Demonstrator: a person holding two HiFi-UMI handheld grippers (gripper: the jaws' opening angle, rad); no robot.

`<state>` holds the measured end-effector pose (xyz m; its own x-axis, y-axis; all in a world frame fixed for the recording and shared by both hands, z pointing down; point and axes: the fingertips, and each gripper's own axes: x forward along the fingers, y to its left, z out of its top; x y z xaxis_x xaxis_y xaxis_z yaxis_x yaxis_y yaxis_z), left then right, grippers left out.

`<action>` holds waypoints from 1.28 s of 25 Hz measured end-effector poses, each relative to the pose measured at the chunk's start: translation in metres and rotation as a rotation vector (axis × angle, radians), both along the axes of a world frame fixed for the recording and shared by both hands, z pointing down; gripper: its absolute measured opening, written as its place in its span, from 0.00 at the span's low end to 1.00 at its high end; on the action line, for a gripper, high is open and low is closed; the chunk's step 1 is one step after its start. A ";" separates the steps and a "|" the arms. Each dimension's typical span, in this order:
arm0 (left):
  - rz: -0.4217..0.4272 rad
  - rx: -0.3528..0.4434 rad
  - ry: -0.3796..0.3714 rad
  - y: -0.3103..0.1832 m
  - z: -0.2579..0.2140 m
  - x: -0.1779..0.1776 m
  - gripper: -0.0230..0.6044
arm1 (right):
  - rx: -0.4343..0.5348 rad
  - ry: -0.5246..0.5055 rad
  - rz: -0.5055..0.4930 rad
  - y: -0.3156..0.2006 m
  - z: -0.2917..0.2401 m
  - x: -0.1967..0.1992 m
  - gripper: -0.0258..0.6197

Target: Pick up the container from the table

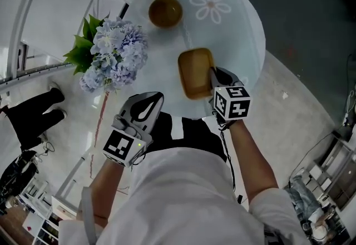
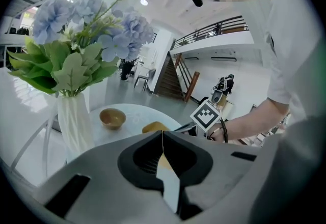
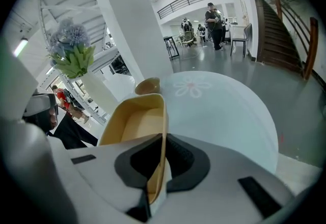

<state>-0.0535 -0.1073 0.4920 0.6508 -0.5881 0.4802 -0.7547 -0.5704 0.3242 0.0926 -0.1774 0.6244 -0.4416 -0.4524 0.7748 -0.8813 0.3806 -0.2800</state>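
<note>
A yellow rectangular container (image 1: 194, 71) is at the near edge of the round white table (image 1: 239, 32). My right gripper (image 1: 212, 75) is shut on its right wall; in the right gripper view that thin wall (image 3: 162, 116) runs between the jaws, and the container's hollow (image 3: 133, 122) lies to the left. I cannot tell whether it rests on the table or hangs just above it. My left gripper (image 1: 156, 97) is shut and holds nothing, close to the person's body off the table's edge. Its jaws (image 2: 163, 136) meet in the left gripper view, with the container (image 2: 155, 127) beyond.
A brown bowl (image 1: 165, 11) stands at the table's far side near a painted flower (image 1: 210, 3). A bunch of blue flowers (image 1: 114, 52) in a white vase (image 2: 74, 121) stands at the table's left. People stand on the floor around.
</note>
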 end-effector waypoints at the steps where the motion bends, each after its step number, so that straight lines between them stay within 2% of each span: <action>1: 0.005 0.011 0.001 -0.001 -0.003 0.001 0.07 | 0.007 0.000 0.005 -0.001 -0.004 0.002 0.09; 13: 0.064 0.098 -0.013 0.001 -0.042 0.019 0.07 | 0.126 -0.018 0.057 -0.013 -0.067 0.022 0.09; 32: 0.101 0.220 -0.019 0.010 -0.097 0.025 0.07 | 0.298 -0.082 0.124 -0.007 -0.165 0.034 0.09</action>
<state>-0.0282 -0.0978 0.3946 0.7036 -0.6126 0.3601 -0.6951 -0.6985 0.1700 0.1270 -0.1840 0.4595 -0.4247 -0.7077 0.5646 -0.9051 0.3478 -0.2448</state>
